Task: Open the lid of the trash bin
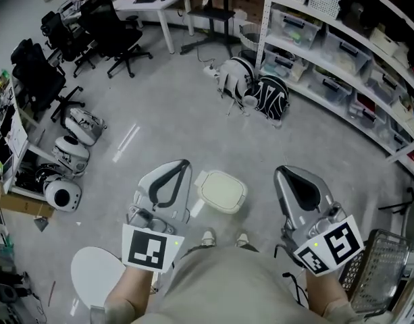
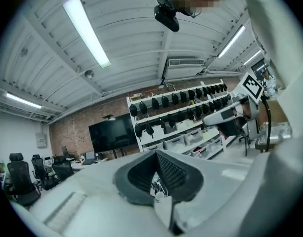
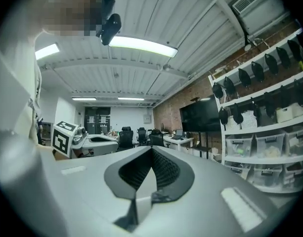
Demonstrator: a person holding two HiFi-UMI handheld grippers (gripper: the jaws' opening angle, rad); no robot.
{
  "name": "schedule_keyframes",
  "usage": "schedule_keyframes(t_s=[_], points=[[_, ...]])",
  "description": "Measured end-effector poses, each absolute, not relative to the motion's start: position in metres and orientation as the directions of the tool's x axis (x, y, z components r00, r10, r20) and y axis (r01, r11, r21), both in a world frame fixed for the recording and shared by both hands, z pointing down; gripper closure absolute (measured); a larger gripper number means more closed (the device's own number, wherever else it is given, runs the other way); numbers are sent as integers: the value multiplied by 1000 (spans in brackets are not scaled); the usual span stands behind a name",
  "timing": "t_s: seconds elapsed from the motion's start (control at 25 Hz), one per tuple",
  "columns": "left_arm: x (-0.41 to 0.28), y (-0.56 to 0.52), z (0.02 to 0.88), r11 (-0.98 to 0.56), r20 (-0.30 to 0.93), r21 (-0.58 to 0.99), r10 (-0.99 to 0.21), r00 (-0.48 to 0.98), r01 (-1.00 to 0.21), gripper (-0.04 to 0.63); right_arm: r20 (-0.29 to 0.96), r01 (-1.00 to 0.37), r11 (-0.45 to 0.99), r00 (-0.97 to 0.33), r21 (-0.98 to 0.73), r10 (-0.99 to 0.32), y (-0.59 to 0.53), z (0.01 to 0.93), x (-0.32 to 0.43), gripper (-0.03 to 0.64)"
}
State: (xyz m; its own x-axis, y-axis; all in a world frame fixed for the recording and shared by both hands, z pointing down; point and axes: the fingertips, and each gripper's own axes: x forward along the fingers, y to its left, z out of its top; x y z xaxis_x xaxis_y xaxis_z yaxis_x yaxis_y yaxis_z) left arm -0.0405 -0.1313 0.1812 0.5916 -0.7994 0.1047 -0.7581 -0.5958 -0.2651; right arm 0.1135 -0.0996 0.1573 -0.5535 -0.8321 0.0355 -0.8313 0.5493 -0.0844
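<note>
One trash bin (image 1: 221, 191), lid down, stands on the grey floor (image 1: 166, 113) just ahead of the person's feet, between two grippers. Left gripper (image 1: 182, 163) and right gripper (image 1: 281, 173): both claws pressed together, nothing in them. Only the head view shows the bin. The gripper views tilt up to the ribbed ceiling (image 2: 131, 28), brick wall (image 2: 77, 127), shelving (image 3: 262, 132) and office chairs (image 3: 126, 135).

Black office chairs (image 1: 120, 34) and white shelving (image 1: 331, 49) stand on grey floor (image 1: 173, 110).

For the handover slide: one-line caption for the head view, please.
Left gripper and right gripper, both shut and empty, flank the closed white trash bin on the floor.
</note>
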Motion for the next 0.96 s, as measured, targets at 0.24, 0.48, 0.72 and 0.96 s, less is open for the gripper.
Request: schedule_keyframes(t_s=[0.24,0.48,0.72,0.96], points=[[-34,-127,175,-599,103,-280,-796,596,-750,594,7,-829,554,-556,-69,-831,-91,148,117,614],[-25,-126,171,-608,100,-271,-789,607,-746,594,8,-835,546,-547,-70,-837,-92,147,125,614],[-12,-129,173,-614,111,-268,-785,609,-743,594,7,-836,544,-545,-70,-838,-94,148,139,614],[-2,-130,175,-619,114,-263,-781,614,-740,594,13,-835,547,-548,-68,-836,-98,151,146,614]])
